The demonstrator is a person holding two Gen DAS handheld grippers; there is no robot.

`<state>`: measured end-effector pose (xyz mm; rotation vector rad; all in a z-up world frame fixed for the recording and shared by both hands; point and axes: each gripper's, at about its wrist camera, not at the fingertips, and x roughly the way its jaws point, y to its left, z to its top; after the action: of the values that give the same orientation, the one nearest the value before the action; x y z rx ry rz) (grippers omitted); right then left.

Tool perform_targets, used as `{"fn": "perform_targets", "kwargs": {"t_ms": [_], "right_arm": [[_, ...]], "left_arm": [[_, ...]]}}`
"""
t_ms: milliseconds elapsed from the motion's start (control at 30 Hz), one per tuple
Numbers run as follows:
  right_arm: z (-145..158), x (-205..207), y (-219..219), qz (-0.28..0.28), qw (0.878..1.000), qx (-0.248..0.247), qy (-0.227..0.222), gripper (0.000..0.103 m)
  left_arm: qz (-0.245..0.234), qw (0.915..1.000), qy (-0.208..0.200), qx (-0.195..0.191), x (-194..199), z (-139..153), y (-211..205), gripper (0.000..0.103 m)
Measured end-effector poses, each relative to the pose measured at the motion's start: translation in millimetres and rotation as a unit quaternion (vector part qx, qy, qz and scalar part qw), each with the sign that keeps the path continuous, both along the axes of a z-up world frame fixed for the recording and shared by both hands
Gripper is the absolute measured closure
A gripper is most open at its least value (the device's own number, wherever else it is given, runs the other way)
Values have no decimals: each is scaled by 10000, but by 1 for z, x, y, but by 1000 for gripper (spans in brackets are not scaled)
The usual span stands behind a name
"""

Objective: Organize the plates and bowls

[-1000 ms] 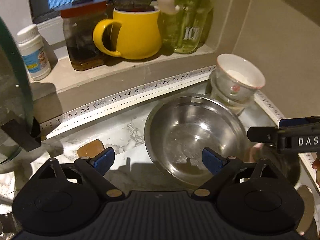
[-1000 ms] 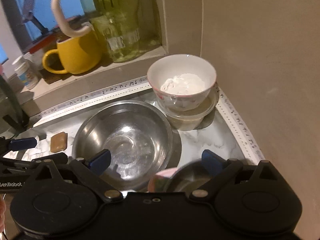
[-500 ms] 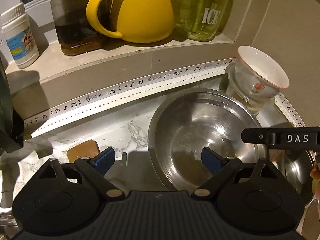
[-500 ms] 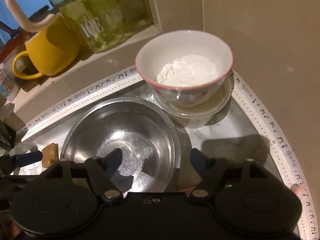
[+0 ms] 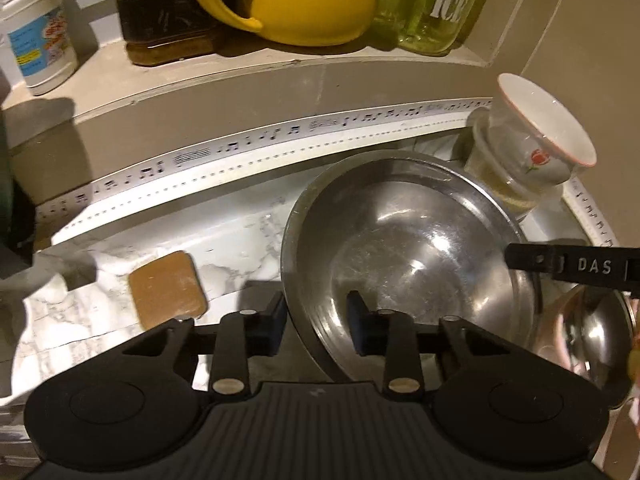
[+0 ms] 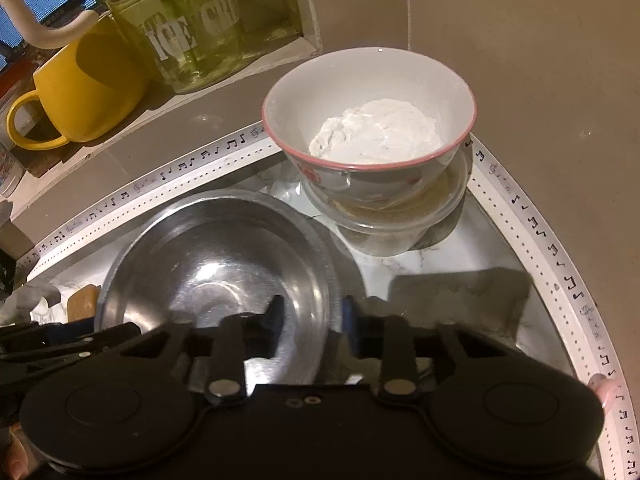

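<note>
While both grippers' fingers are closing across the round steel bowl's (image 5: 408, 248) rim, left gripper (image 5: 316, 328) and right gripper (image 6: 310, 320), only the right view is showing white powder (image 6: 376, 132); contact is unclear.

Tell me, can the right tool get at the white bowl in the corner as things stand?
Probably not right away: the right tool is closing over the steel bowl's rim. The white bowl sits uncovered just beyond.

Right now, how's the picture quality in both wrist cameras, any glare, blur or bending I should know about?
Left wrist view: dim warm light, glare patches inside the steel bowl, music-note border strip bowed by the fisheye. Right wrist view: the right gripper fingers smeared by motion blur over the bowl's rim, white bowl sharp and bright, corners dark.
</note>
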<state>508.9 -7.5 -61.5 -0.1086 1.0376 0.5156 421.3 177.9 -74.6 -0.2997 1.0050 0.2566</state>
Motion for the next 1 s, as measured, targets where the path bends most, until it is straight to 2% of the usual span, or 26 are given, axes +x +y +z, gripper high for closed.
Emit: {"fn": "perform_targets", "kwargs": {"t_ms": [200,500,733,1000], "right_arm": [[-1,-11,5,191,9996,-185,-111,92],[17,-48,6,583,9977,-68,-343,92],[30,-77,1,763,9963,-54,-382,92],[19,-97,4,902,9953,-184,-289,92]], "left_arm": [[106,9999,10,-1,-21,8,4,78],[-7,9998,17,193,-67,24,-1,78],[99,9996,208,167,-94,18,-2,78],[167,9993,293,191,-112,9,-1,78]]}}
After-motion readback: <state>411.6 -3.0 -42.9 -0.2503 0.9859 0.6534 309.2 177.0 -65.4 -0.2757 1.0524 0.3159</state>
